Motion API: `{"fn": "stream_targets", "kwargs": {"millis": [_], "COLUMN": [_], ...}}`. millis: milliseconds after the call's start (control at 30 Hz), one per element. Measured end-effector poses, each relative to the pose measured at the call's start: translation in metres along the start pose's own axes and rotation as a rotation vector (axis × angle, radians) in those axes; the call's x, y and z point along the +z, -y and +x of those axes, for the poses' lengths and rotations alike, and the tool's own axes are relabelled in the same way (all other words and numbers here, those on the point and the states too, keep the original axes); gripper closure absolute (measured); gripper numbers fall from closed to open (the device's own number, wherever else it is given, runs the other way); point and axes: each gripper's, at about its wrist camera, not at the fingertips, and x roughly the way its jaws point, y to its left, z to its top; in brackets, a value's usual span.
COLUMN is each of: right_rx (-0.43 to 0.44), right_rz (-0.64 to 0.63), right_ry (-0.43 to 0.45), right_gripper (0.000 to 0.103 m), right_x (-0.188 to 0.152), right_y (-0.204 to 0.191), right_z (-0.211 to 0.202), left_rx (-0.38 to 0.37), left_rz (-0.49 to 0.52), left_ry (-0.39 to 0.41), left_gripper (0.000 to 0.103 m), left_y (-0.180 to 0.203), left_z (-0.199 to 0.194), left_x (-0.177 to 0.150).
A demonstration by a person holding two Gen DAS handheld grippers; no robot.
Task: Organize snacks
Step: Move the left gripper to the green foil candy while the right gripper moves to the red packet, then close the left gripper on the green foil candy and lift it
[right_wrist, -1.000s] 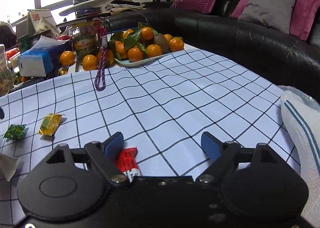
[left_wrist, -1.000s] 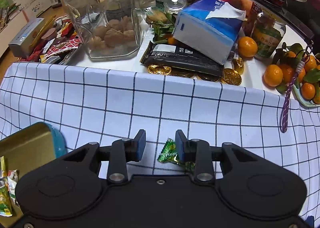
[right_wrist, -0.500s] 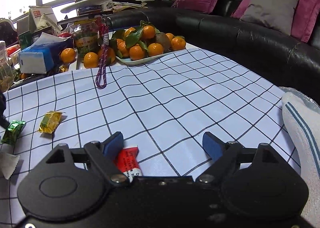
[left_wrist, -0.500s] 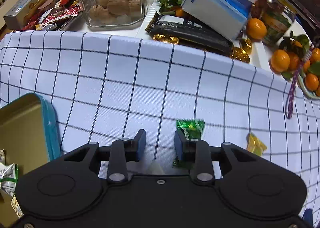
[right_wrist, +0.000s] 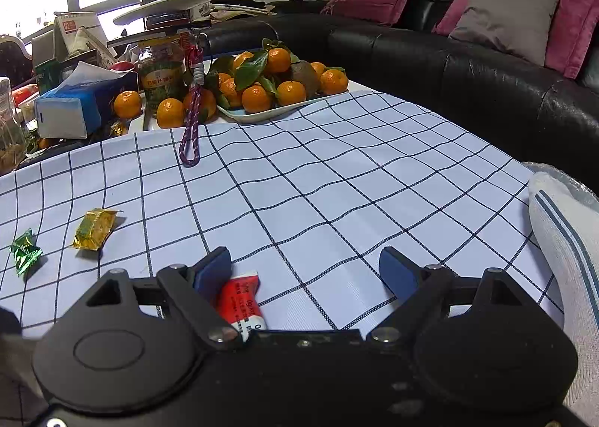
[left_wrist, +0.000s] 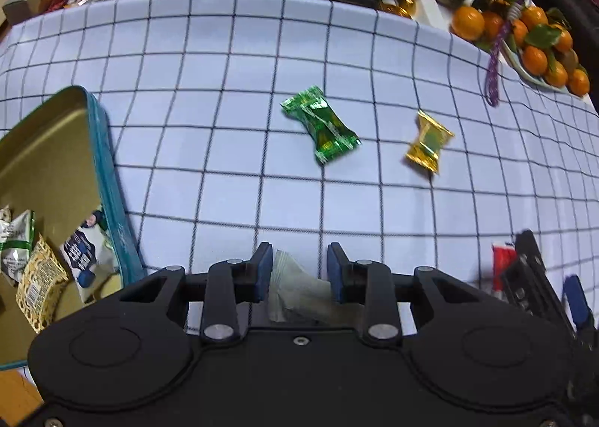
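Where the checked cloth [left_wrist: 239,135] covers the bench, a green-wrapped candy [left_wrist: 320,124] is seen lying flat, with a gold-wrapped candy [left_wrist: 428,142] near it to the right, the two apart from each other. Both are also caught at the left edge of the right wrist view, the gold one [right_wrist: 94,228] beside the green one [right_wrist: 25,251]. A pale, whitish snack packet [left_wrist: 295,288] is framed between the fingers of the left gripper [left_wrist: 298,269], which is held partly open; whether the pads actually press on the packet cannot be told, as a small gap seems to show on the left side. A red snack packet [right_wrist: 241,301] lies on the cloth just inside the left finger of the right gripper [right_wrist: 305,269], whose jaws are spread wide and hold nothing; the same red packet [left_wrist: 503,269] and right gripper [left_wrist: 546,288] are seen at the right edge of the left wrist view. At the left of that view an open gold tin with a teal rim [left_wrist: 99,150] is set on the cloth, and several small snack packets [left_wrist: 37,269] are seen in it. Beyond the cloth's far edge, a plate of mandarins [right_wrist: 277,84], a tissue box [right_wrist: 80,105], a labelled jar [right_wrist: 163,75] and a purple cord [right_wrist: 192,127] are crowded together. A black sofa [right_wrist: 449,63] with magenta and grey cushions is visible behind.
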Motion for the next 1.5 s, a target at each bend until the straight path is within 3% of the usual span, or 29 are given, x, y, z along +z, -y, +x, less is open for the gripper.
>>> {"fn": "stream_targets", "kwargs": {"millis": [267, 500, 633, 800, 1000, 1067, 1167, 1333, 1500], "right_rx": [0.0, -0.004, -0.005, -0.005, -0.005, -0.005, -0.005, -0.005, -0.006], "right_rz": [0.0, -0.007, -0.008, -0.007, -0.007, -0.007, -0.007, -0.007, -0.009], "right_ry": [0.0, -0.003, -0.003, -0.003, -0.003, -0.003, -0.003, -0.003, -0.003], "right_gripper": [0.011, 0.01, 0.01, 0.01, 0.01, 0.01, 0.01, 0.01, 0.011], "right_x": [0.0, 0.0, 0.0, 0.0, 0.0, 0.0, 0.0, 0.0, 0.0], "right_y": [0.0, -0.001, -0.001, -0.001, -0.001, -0.001, -0.001, -0.001, -0.002], "right_z": [0.0, 0.0, 0.0, 0.0, 0.0, 0.0, 0.0, 0.0, 0.0], "left_rx": [0.028, 0.007, -0.007, 0.068, 0.041, 0.045, 0.032, 0.008, 0.027], "left_rz": [-0.117, -0.134, -0.133, -0.1, -0.109, -0.093, -0.076, -0.075, -0.037], "left_ry": [0.074, 0.106, 0.069, 0.071, 0.046, 0.042, 0.027, -0.011, 0.049], "left_gripper": [0.063, 0.063, 0.063, 0.063, 0.063, 0.075, 0.08, 0.08, 0.08], "left_y": [-0.003, 0.008, 0.013, 0.017, 0.011, 0.012, 0.013, 0.009, 0.005], "left_z": [-0.004, 0.01, 0.021, 0.03, 0.029, 0.028, 0.025, 0.015, -0.02], "left_x": [0.061, 0.094, 0.092, 0.088, 0.084, 0.081, 0.072, 0.052, 0.036]}}
